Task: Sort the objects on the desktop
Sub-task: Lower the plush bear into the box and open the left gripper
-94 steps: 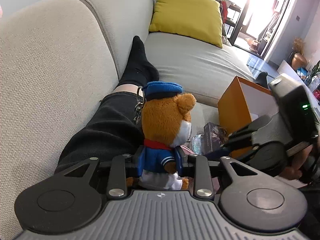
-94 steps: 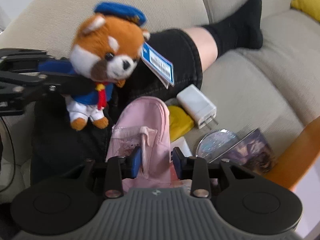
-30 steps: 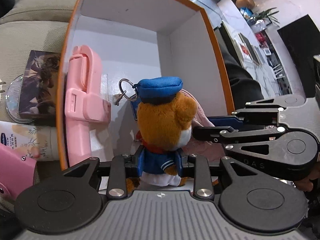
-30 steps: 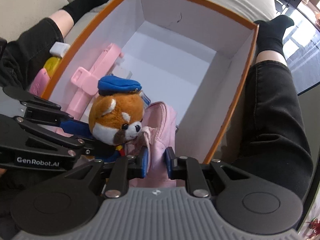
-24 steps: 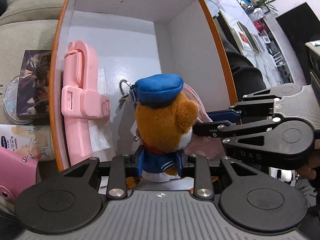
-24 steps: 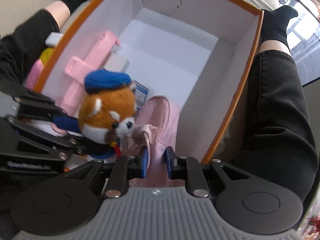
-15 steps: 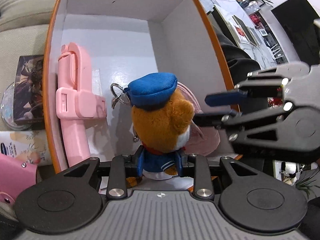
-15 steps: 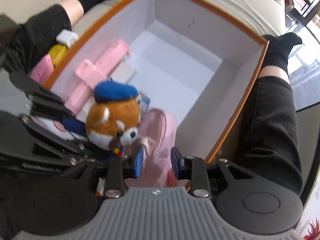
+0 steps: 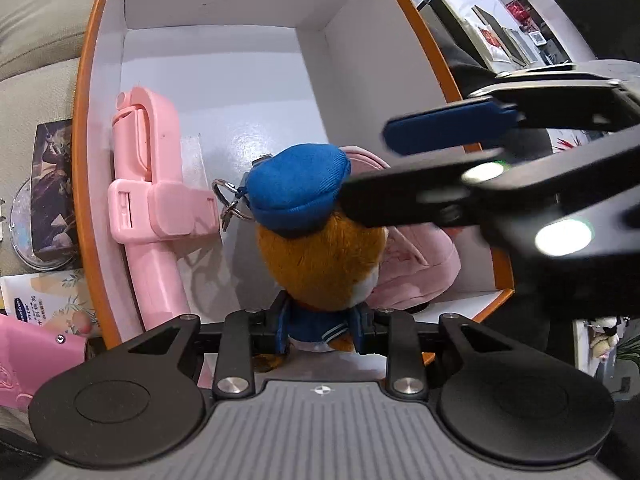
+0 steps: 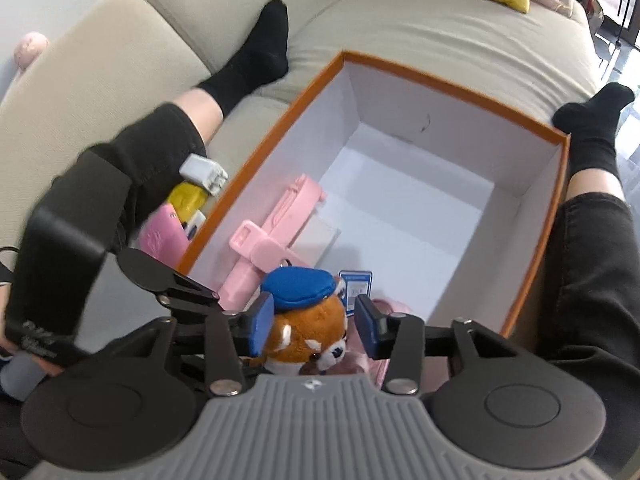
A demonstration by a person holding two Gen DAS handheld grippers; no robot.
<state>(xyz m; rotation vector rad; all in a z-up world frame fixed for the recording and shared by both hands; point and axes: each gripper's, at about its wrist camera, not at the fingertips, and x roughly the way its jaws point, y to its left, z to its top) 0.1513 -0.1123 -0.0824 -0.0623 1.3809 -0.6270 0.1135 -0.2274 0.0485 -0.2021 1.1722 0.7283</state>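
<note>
1 pink pouch (image 9: 416, 264) lies beside the plush (image 9: 320, 248) inside the box (image 9: 86, 128).

Not much can be read here. A white paper packet with flowers (image 9: 44, 300) beside the orange box has a small blue oval logo and Chinese writing, too small to make out. The blue tag (image 10: 355, 289) on the plush toy shows a code square.

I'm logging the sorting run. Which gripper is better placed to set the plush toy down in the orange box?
Left. The left gripper already clamps the plush toy over the box, while the right gripper is opening with nothing gripped.
</note>
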